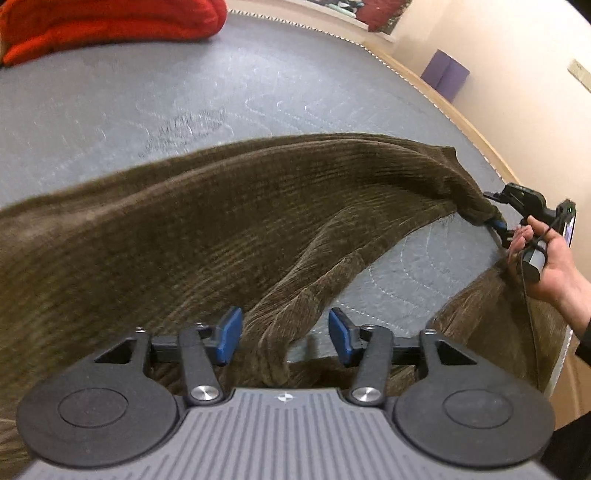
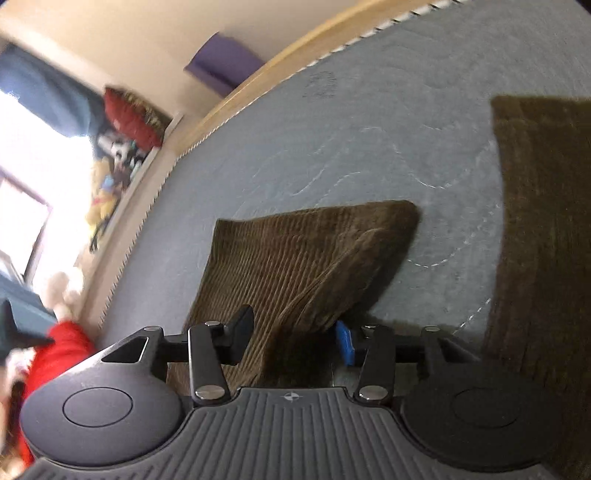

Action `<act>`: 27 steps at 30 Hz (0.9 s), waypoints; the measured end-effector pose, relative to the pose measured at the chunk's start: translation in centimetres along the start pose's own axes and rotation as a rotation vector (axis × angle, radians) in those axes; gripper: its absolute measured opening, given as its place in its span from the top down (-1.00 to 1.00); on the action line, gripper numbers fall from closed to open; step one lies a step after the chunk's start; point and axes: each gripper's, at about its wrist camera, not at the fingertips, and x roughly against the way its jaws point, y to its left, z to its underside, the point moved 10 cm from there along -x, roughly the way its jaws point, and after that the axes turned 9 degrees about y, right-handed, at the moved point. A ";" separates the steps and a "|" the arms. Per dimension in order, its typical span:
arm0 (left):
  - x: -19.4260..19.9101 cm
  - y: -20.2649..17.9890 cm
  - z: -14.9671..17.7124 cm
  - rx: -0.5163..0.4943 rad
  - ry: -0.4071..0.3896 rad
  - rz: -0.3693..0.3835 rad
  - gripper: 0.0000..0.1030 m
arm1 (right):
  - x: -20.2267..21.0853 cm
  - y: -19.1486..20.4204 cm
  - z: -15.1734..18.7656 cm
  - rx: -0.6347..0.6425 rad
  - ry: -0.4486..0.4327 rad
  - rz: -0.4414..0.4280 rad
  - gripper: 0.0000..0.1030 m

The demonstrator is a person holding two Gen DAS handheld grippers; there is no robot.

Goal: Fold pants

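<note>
Brown corduroy pants hang lifted over a grey quilted mat, stretched between the two grippers. In the left wrist view the left gripper has its blue pads spread wide, with a bunched fold of the fabric running up between them. The fabric does not fill the gap and neither pad clearly presses on it, so the jaws stand open around the cloth.

Far to the right in that same view, the right gripper pinches a gathered corner of the pants, and the person's right hand wraps its handle. In the right wrist view the right gripper has cloth between its fingers, draping away from the camera onto the mat. A second flat stretch of the pants lies along the right edge of that view.

A red garment sits at the far left of the mat. A purple block stands against the cream wall beyond the mat's far right edge.
</note>
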 end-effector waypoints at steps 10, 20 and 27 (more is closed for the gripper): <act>1.6 0.0 -0.6 -0.176 -0.060 -0.118 0.64 | 0.2 0.0 -1.1 -0.001 -0.063 0.011 0.70; 2.5 -0.4 4.0 -0.431 0.103 -0.104 0.35 | 2.5 -3.5 -1.8 0.178 -0.045 0.422 0.78; 4.0 -1.1 3.8 -0.351 0.046 -0.009 0.08 | 5.7 0.3 -2.3 0.308 -0.189 0.491 0.64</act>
